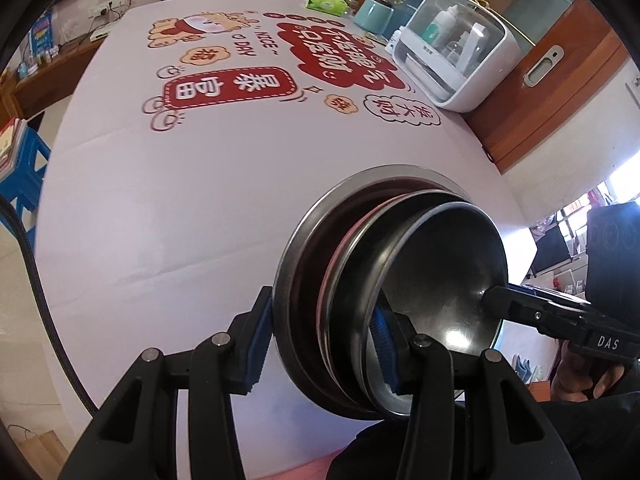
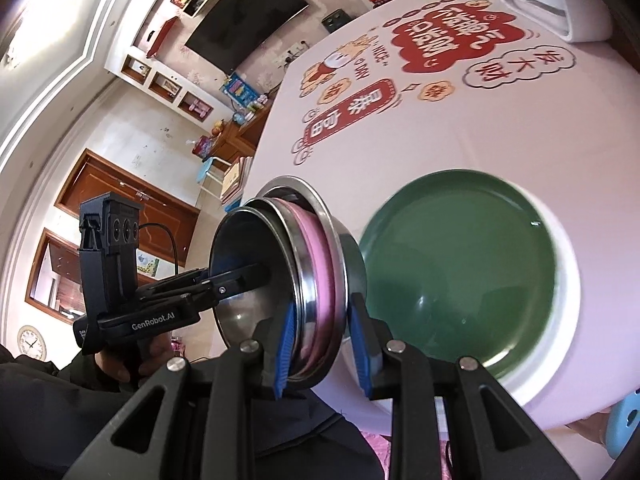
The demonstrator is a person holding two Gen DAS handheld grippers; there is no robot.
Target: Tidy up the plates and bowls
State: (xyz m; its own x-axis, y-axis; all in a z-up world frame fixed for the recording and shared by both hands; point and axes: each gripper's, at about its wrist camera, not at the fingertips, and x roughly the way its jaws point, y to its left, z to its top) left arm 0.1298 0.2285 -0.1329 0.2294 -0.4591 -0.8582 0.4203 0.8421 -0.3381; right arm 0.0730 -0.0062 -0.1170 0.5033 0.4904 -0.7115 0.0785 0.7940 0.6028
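Observation:
A nested stack of steel bowls (image 1: 400, 272) with a pink bowl (image 2: 316, 276) between them is tipped on its edge above the white tablecloth. My left gripper (image 1: 320, 332) is shut on the stack's rims, one blue pad outside the big bowl and one inside the smallest. My right gripper (image 2: 324, 340) is shut on the opposite side of the same stack. Each gripper shows in the other's view, with a finger reaching into the inner bowl: the right gripper (image 1: 500, 300) and the left gripper (image 2: 248, 276). A green plate (image 2: 460, 272) lies flat on the table just right of the stack.
The table (image 1: 180, 200) carries red and orange prints at its far half. A white lidded box with bottles (image 1: 452, 52), a teal canister (image 1: 374, 16) and a tissue pack (image 1: 328, 0) stand along the far right edge. A blue stool (image 1: 20, 176) is at the left.

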